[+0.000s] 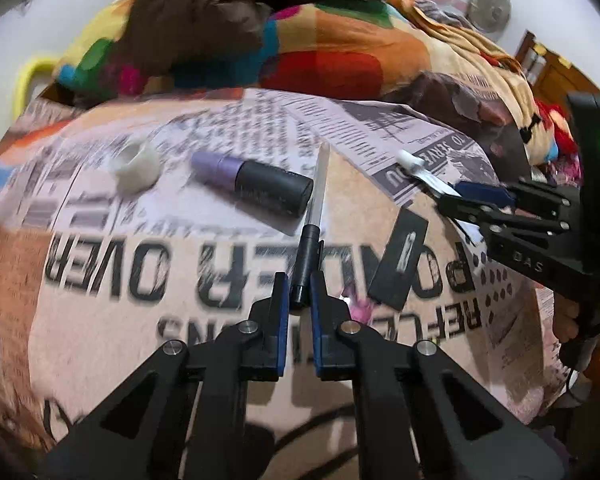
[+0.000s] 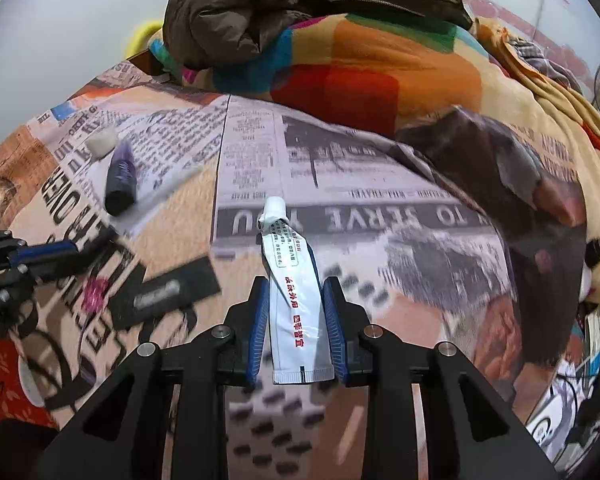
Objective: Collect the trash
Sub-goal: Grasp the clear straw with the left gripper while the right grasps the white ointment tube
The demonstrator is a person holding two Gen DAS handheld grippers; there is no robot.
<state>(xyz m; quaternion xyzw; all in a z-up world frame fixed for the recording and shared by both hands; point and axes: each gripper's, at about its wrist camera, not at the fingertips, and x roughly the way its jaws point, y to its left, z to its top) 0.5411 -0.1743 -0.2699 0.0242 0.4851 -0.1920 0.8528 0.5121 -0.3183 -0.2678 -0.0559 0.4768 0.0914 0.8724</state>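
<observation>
**Gripping two pieces of trash on the bed at once**

Clamping down with both grippers, a person works over a bed covered by a newspaper-print sheet (image 1: pixel 148 240); a heap of colourful blankets (image 2: pixel 360 72) and a brown jacket (image 2: pixel 260 4) fills the far side of the bed.

The left gripper (image 1: pixel 300 292) has its fingers drawn in tight on the black capped end of a pen (image 1: pixel 314 216), whose pale barrel points away toward the blankets; the right gripper (image 2: pixel 296 312) has its fingers pressed against both edges of a flattened white tube (image 2: pixel 288 280) with red lettering, its cap pointing away.

Three pieces lie loose on the sheet toward the left edge of the bed: a purple-and-black lipstick-like stick (image 1: pixel 252 180), a small white cap (image 1: pixel 136 168) beyond it, and a flat black card (image 1: pixel 398 260) between the two grippers.

The step in hand appears to be the grasp itself; the next move likely calls for lifting both items clear without snagging the sheet, then carrying them to a bin, which is not in view.
</observation>
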